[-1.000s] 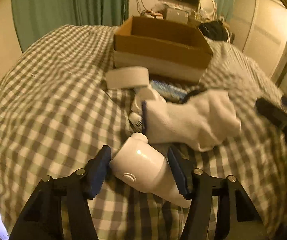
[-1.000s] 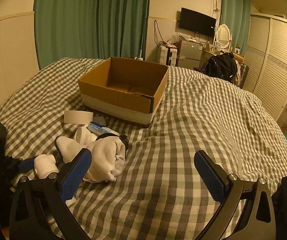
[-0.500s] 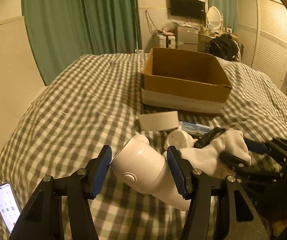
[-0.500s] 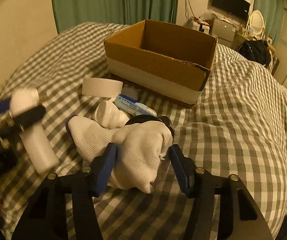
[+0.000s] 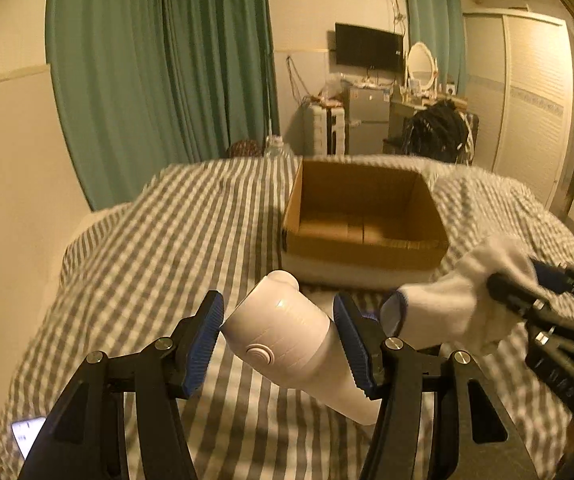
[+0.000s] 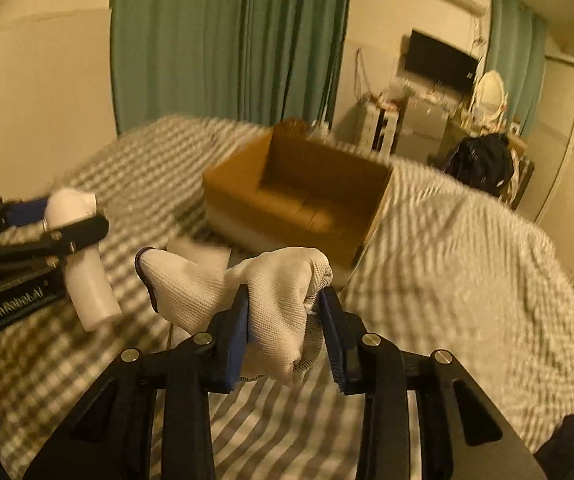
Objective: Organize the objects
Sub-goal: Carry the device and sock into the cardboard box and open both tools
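- Above the checked bed, both grippers are loaded and raised, facing the open cardboard box.
- Left gripper: clamped on the white bottle, pads on either side of its body, cap end tilted up toward the box, base hanging below the jaws.
- Right gripper: clamped on the white glove, cloth bunched between the pads, cuff end flopping out to the left.
- Box sits on the bed ahead of both grippers; its floor looks bare from here.
- A flat white item lies on the bed in front of the box, partly hidden by the glove.
- Phone on the bed at lower left, not involved.
- Step, my read: carry phase, both items en route to the box.
- Next: bring each gripper over the box rim, clear the near wall, then open. Grippers are close together, so stagger the drops. The glove may snag on the pads.
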The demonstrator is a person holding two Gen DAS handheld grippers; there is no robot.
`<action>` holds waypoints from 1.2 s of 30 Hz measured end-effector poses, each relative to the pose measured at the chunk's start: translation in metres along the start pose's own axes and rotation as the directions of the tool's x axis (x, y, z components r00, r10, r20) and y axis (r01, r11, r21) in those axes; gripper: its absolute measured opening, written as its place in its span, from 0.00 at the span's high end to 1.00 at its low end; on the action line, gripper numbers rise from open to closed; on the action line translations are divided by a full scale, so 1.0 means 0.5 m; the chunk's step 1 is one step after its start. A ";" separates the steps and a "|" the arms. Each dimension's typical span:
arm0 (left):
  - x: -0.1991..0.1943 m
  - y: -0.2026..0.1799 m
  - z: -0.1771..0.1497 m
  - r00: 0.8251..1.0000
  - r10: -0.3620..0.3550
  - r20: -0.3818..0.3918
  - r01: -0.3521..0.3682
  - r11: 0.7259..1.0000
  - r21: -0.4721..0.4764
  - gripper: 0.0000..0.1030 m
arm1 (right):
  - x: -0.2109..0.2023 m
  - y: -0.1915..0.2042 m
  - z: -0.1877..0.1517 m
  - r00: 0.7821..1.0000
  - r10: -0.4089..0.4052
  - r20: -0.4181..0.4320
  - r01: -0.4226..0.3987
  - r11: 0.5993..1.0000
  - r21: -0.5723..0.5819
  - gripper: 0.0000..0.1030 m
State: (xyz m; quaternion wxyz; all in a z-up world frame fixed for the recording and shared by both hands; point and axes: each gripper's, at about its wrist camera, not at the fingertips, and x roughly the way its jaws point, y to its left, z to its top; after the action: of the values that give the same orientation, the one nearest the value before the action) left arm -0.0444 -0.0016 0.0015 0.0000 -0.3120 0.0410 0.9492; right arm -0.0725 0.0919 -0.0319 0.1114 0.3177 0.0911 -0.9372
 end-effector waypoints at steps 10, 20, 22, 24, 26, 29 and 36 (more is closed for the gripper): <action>0.081 -0.028 0.173 0.997 -0.026 0.066 0.024 0.999 0.027 0.43 | -0.010 -0.094 0.183 0.986 -0.105 0.132 0.104 0.994 0.015 0.67; 0.268 -0.087 0.270 0.997 -0.067 0.047 0.063 0.996 0.068 0.43 | 0.149 -0.152 0.314 0.985 -0.104 0.138 0.096 0.993 0.063 0.68; 0.310 -0.097 0.272 0.997 -0.076 0.033 0.074 0.994 0.080 0.43 | 0.196 -0.166 0.325 0.988 -0.099 0.121 0.090 0.993 0.078 0.68; 0.346 -0.107 0.268 0.996 -0.087 0.016 0.085 0.992 0.094 0.43 | 0.239 -0.176 0.328 0.990 -0.098 0.102 0.089 0.992 0.086 0.68; 0.377 -0.117 0.258 0.995 -0.099 -0.001 0.099 0.989 0.111 0.43 | 0.280 -0.187 0.324 0.993 -0.089 0.076 0.082 0.992 0.091 0.68; 0.414 -0.131 0.244 0.992 -0.123 -0.028 0.126 0.983 0.133 0.43 | 0.342 -0.198 0.315 0.997 -0.067 0.038 0.064 0.994 0.093 0.68; 0.461 -0.154 0.210 0.988 -0.135 -0.073 0.147 0.972 0.185 0.43 | 0.428 -0.204 0.269 0.999 -0.023 -0.041 0.027 0.995 0.097 0.65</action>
State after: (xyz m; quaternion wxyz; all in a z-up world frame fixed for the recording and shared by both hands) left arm -0.2901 0.0772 -0.0568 0.0960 -0.3409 0.1092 0.9288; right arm -0.3428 0.1250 -0.0483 0.0819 0.3404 0.0513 -0.9353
